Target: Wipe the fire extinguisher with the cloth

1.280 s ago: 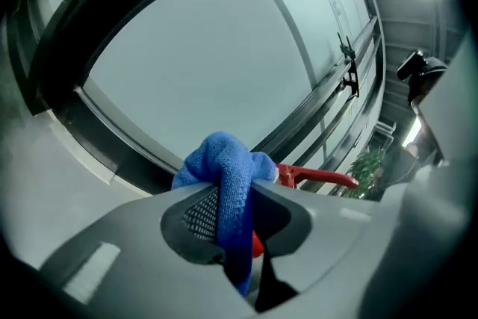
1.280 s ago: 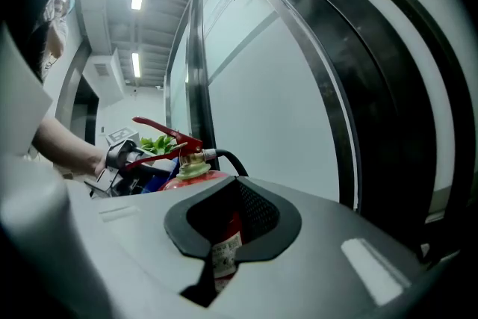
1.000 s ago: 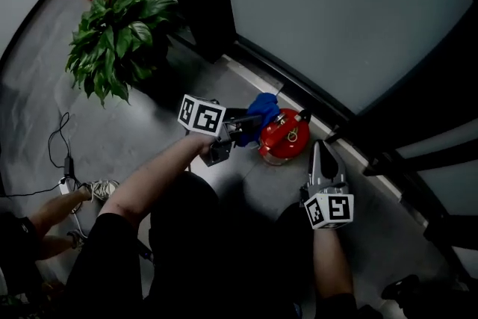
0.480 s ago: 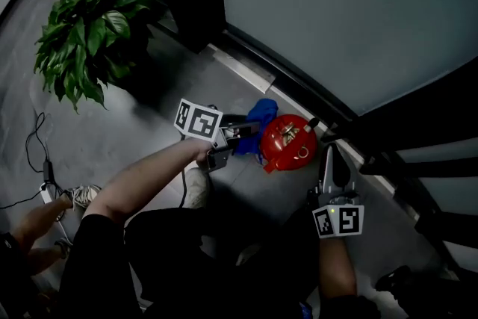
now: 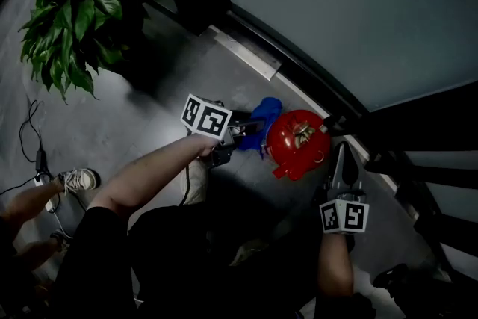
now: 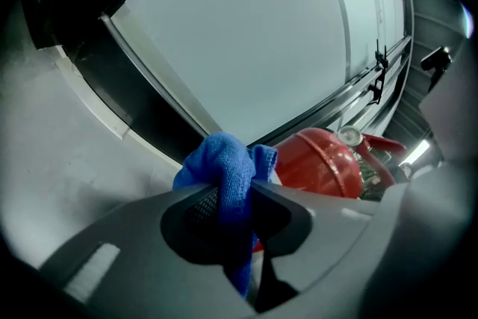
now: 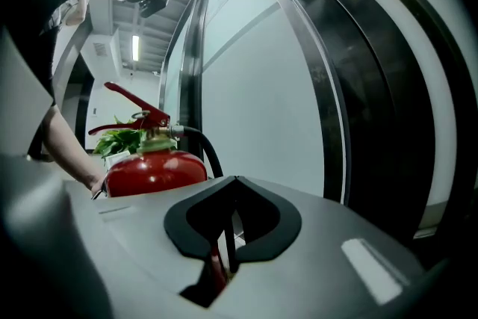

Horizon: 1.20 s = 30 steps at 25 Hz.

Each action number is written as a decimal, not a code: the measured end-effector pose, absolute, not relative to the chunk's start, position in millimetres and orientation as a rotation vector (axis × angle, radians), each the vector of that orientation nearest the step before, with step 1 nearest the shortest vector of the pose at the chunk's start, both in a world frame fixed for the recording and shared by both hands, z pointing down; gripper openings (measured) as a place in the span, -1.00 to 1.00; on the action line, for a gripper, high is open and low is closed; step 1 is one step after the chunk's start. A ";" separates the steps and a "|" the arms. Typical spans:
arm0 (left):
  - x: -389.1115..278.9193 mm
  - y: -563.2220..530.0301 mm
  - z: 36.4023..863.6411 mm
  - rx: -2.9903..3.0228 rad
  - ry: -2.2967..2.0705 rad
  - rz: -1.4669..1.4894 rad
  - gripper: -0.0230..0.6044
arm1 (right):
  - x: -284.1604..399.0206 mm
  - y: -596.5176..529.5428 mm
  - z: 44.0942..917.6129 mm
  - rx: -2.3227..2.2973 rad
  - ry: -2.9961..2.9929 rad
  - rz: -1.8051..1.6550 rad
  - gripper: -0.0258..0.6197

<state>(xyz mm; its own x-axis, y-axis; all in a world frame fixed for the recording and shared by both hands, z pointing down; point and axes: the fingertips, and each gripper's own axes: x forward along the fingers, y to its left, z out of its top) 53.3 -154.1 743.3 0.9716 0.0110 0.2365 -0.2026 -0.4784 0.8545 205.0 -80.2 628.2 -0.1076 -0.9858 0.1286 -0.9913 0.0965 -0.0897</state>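
right claw (image 5: 343, 153): jaws together, empty, near the fire extinguisher (image 5: 297, 140) at its 4 o'clock, apart | left claw (image 5: 245, 132): clamped on blue cloth (image 5: 263, 116) | cloth: just beside the fire extinguisher at its 10 o'clock | since 0.5 s ago: both claws keep their places round it

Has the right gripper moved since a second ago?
No. The right gripper still hovers just right of the red fire extinguisher; the left gripper clamps the blue cloth at its other side.
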 end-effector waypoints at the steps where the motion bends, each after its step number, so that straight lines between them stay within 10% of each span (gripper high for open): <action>1: 53.2 -154.7 749.1 2.057 -0.142 0.265 -0.72 | 205.1 -78.7 634.7 2.066 -2.292 0.252 -0.92; 30: 52.5 -150.3 884.8 1.862 -0.192 0.383 -0.72 | 196.1 -60.4 640.4 2.042 -2.287 0.412 -0.91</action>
